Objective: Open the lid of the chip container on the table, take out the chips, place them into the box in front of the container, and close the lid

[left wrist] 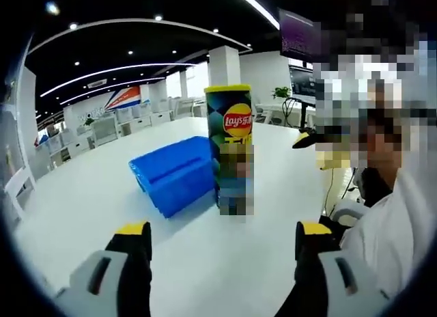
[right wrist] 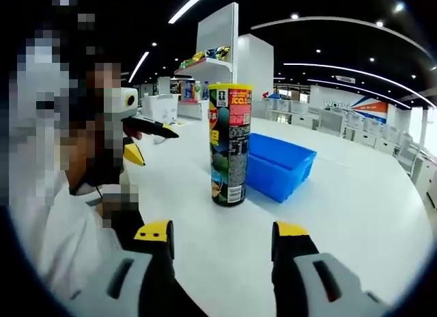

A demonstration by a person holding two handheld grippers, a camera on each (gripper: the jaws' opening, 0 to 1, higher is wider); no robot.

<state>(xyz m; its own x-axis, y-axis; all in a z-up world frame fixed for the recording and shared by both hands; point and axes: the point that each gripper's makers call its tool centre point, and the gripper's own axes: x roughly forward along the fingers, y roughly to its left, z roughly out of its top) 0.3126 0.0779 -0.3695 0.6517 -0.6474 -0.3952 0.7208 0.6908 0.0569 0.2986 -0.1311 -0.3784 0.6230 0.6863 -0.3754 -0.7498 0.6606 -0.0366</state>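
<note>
Your left tool and right tool both hang agape short of the upright chip container, lid on, touching the blue box on the bench

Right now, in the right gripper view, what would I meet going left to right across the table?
Person's white sleeve → chip container, standing upright → blue box → bare white table.

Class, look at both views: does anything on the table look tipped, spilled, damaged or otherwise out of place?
Nothing stands out. The tall yellow-lidded cylindrical chip container stands upright with its lid on, beside the blue plastic box, on the white table. No spill shows. Both the left gripper and right gripper are open.
</note>
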